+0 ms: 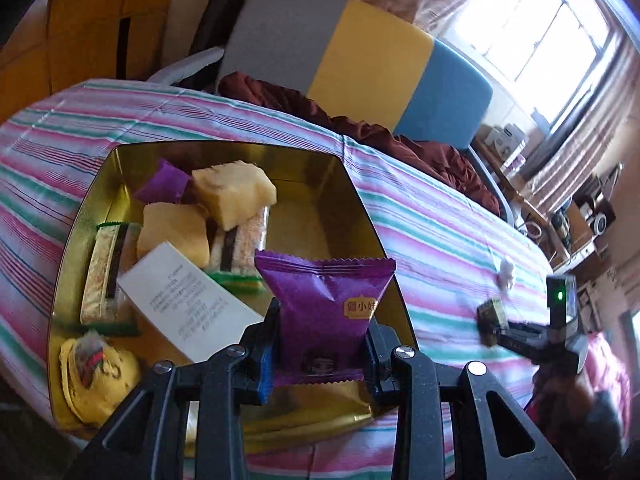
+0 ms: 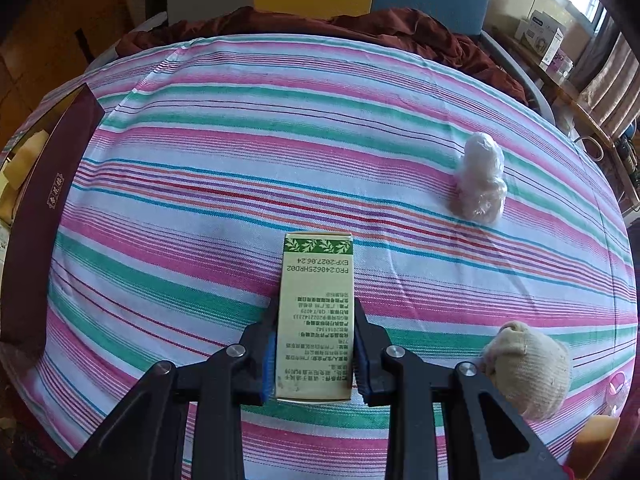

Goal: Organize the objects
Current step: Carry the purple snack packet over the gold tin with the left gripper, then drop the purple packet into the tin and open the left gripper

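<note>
My left gripper [image 1: 322, 324] is shut on a purple snack packet [image 1: 326, 304], held over the near right corner of a gold tin [image 1: 360, 208]. Inside the tin lie another purple packet [image 1: 164, 182], pale yellow wrapped cakes [image 1: 234, 192], green-edged layered cake bars [image 1: 104, 276], a white printed box [image 1: 188, 300] and a yellow pouch [image 1: 100, 384]. My right gripper [image 2: 316, 334] is shut on a small green-and-cream box [image 2: 316, 316] just above the striped cloth; the same gripper [image 1: 500, 326] shows at the right in the left wrist view.
A white plastic-wrapped lump [image 2: 480, 178] lies on the striped tablecloth [image 2: 240, 140] to the right. A gloved hand [image 2: 528, 372] is at the lower right. The tin's maroon side [image 2: 44, 208] stands at the left edge. A sofa with brown fabric [image 2: 360, 28] is behind the table.
</note>
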### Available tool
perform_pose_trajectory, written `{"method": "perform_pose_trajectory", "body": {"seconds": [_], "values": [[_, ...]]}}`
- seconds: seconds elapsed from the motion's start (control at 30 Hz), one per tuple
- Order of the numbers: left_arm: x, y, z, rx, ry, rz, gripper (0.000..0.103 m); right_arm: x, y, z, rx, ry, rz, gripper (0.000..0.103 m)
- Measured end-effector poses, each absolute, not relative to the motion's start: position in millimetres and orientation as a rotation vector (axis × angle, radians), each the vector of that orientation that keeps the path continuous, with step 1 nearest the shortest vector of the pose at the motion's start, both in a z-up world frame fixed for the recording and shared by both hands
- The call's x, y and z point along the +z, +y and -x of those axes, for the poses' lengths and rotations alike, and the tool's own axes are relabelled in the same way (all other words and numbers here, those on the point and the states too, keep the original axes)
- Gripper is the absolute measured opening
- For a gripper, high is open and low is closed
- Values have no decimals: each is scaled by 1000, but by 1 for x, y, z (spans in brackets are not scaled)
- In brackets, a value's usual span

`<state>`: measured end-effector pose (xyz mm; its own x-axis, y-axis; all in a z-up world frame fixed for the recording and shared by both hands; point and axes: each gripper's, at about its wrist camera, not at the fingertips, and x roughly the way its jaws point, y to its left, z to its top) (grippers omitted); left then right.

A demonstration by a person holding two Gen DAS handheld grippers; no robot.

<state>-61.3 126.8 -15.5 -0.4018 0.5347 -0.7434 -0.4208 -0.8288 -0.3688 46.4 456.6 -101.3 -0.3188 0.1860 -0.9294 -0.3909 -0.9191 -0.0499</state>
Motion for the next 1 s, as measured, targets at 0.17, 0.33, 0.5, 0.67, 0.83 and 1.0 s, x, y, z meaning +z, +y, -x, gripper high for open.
{"method": "perform_pose_trajectory", "body": {"seconds": [0.17,0.33,0.5,0.67,0.83,1.0], "values": [[-16,139,105,2175,-249,1321,35,-101,456,-43,2283,244,1575,30],[-24,175,136,2165,-184,1365,35,-101,455,-42,2289,234,1578,30],[-41,204,170,2173,-176,1415,35,-99,456,-41,2296,222,1578,30],[-58,221,198,2192,-125,1480,35,-101,460,-42,2302,214,1579,30],[-66,222,209,2219,-139,1507,45,-101,463,-40,2306,216,1578,30],[-57,212,194,2250,-110,1453,46,-102,464,-39,2310,209,1576,30]]}}
